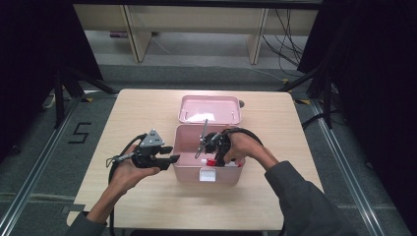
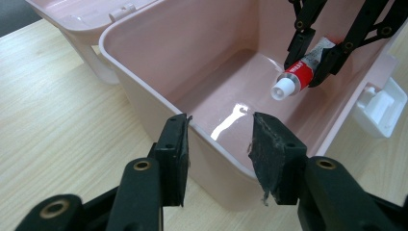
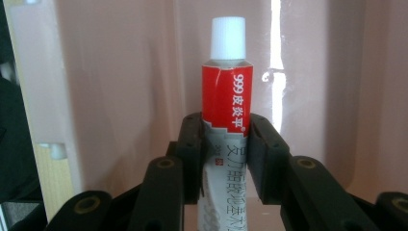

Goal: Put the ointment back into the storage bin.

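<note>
Right claw (image 3: 225,144) grips tube (image 3: 225,91) — inside pink box (image 2: 144,62).

The setting looks like a lab or recording studio set up for data capture, not a home. A small light wood-grain table with rounded corners (image 1: 142,113) stands alone on grey carpeted flooring (image 1: 44,162), hemmed in on both sides by black curtains (image 1: 373,73). Black tripod legs (image 1: 69,83) rise at the left, and another stand's legs (image 1: 319,83) at the right. Metal floor rails (image 1: 29,189) run along each side, and a black numeral 5 (image 1: 79,132) is taped to the floor. Loose black cables (image 1: 285,42) trail beneath pale wooden desks (image 1: 196,22) at the back.
</note>
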